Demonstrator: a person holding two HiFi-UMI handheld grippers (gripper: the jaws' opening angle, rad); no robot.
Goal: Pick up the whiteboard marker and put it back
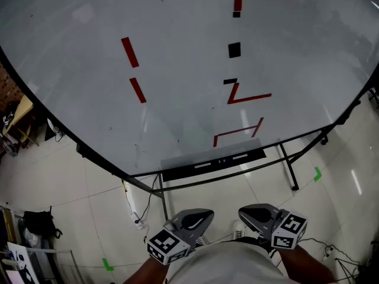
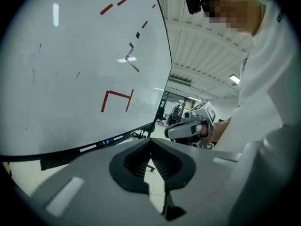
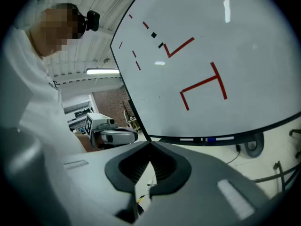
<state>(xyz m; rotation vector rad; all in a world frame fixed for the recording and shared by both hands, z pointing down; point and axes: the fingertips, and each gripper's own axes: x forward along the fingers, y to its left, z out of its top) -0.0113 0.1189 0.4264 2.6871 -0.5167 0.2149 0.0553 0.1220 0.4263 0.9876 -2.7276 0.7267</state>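
The whiteboard marker point(image 1: 223, 160), with a blue band, lies in the dark tray point(image 1: 177, 173) under the whiteboard point(image 1: 177, 70), beside white markers. It also shows in the left gripper view as the marker point(image 2: 109, 140) and in the right gripper view as the marker point(image 3: 210, 139). My left gripper point(image 1: 198, 218) and right gripper point(image 1: 254, 213) hang low, close to the person's body and well short of the tray. The left gripper point(image 2: 150, 143) is shut with nothing in it. The right gripper point(image 3: 150, 146) is shut and empty as well.
The whiteboard bears red lines and small black squares point(image 1: 234, 50). Its black stand legs point(image 1: 288, 167) and a cable point(image 1: 133, 206) reach onto the tiled floor. A black bag point(image 1: 38, 223) sits at the left, green tape marks point(image 1: 318, 174) lie on the floor.
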